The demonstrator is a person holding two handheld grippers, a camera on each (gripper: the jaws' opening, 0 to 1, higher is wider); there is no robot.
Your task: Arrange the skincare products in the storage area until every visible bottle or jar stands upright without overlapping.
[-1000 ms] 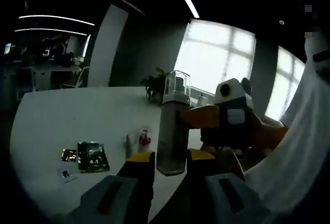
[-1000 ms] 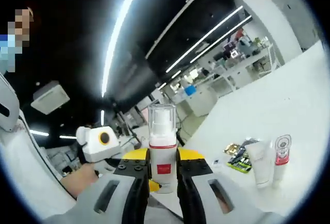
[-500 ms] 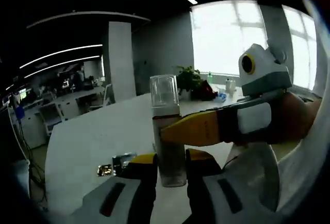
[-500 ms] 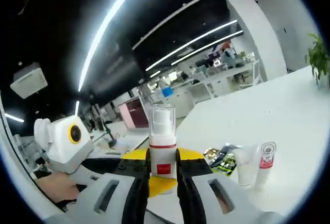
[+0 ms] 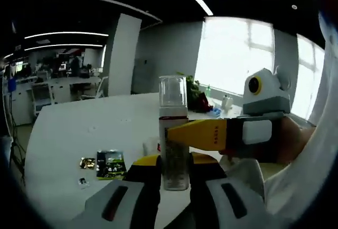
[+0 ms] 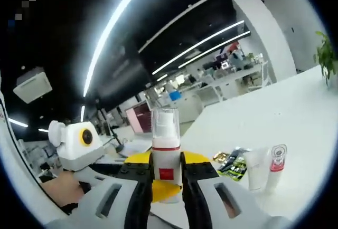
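**Ana:** Bottles first, where is each one?

**Ben:** In the left gripper view, the left gripper [image 5: 174, 167] is clenched on a pump bottle [image 5: 174, 134] with a clear cap, held upright above the white table [image 5: 68, 134]. In the right gripper view, the right gripper [image 6: 166, 171] grips a white pump bottle [image 6: 166, 155] with a red band and label, also upright and off the table.

**Ana:** What waits on the table?

**Ben:** A white tube [image 6: 257, 167] and a slim red-capped bottle [image 6: 275, 164] stand just beside each other, apparently touching, with flat sachets [image 6: 233, 164] near them. The left gripper view also shows the sachets [image 5: 105, 164].

**Ana:** How will the held bottles handle?

**Ben:** My guess is light, rigid plastic with smooth, slippery walls. Both are tall and narrow, so they look tippy when set down. The clear caps probably pop off, so the body is the place to hold, low to mid, as both jaw pairs do now.

**Ana:** Any risk?

**Ben:** The right gripper [image 5: 248, 134] crosses close to the left's bottle, possibly touching it; I cannot tell. Setting one down near the tube could knock it over.
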